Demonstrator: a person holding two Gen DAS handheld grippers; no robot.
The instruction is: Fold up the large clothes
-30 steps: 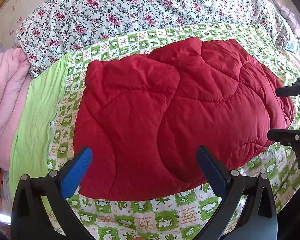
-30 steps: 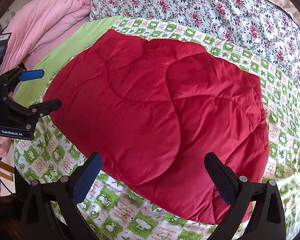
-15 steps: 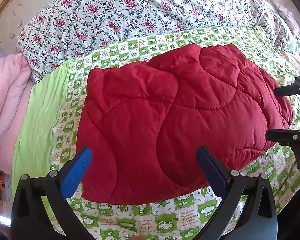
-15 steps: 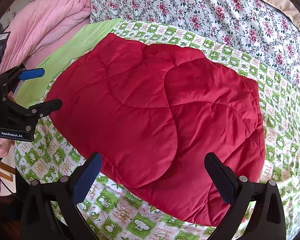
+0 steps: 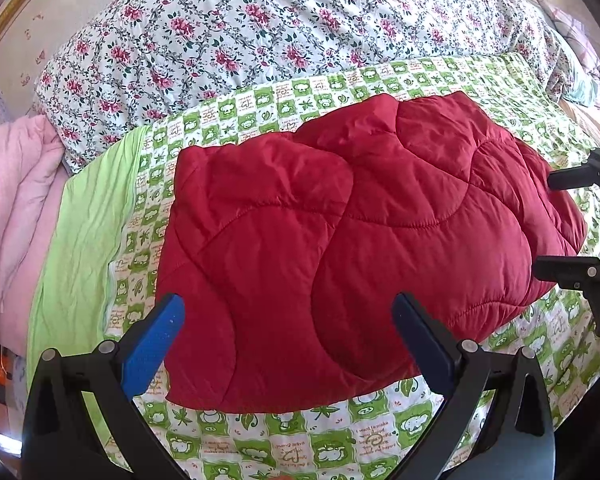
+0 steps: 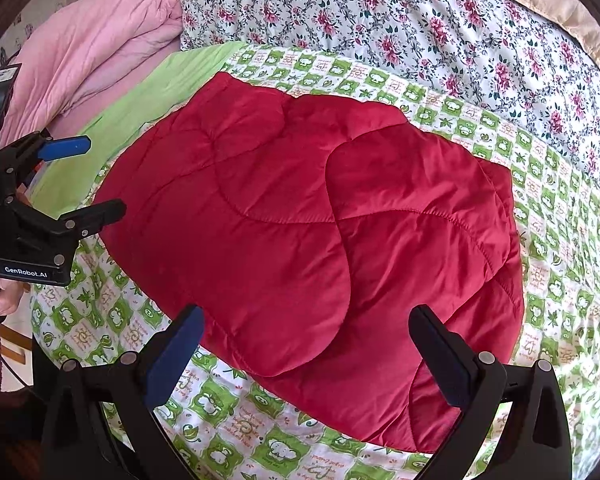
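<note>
A red quilted padded garment (image 5: 360,240) lies folded into a compact bundle on the green-and-white patterned sheet (image 5: 300,440); it also shows in the right wrist view (image 6: 320,240). My left gripper (image 5: 288,320) is open and empty, held above the garment's near edge. My right gripper (image 6: 308,336) is open and empty, above the garment's near right part. The right gripper shows at the right edge of the left wrist view (image 5: 572,224), and the left gripper shows at the left edge of the right wrist view (image 6: 96,176), both apart from the cloth.
A floral duvet (image 5: 260,28) is piled behind the garment. A pink quilt (image 6: 92,48) lies at the far left, beside a plain green sheet strip (image 5: 84,240). The bed's front edge runs just below the grippers.
Both grippers have drawn back and up from the garment, so it sits smaller and lower in both views. The garment itself has not moved.
</note>
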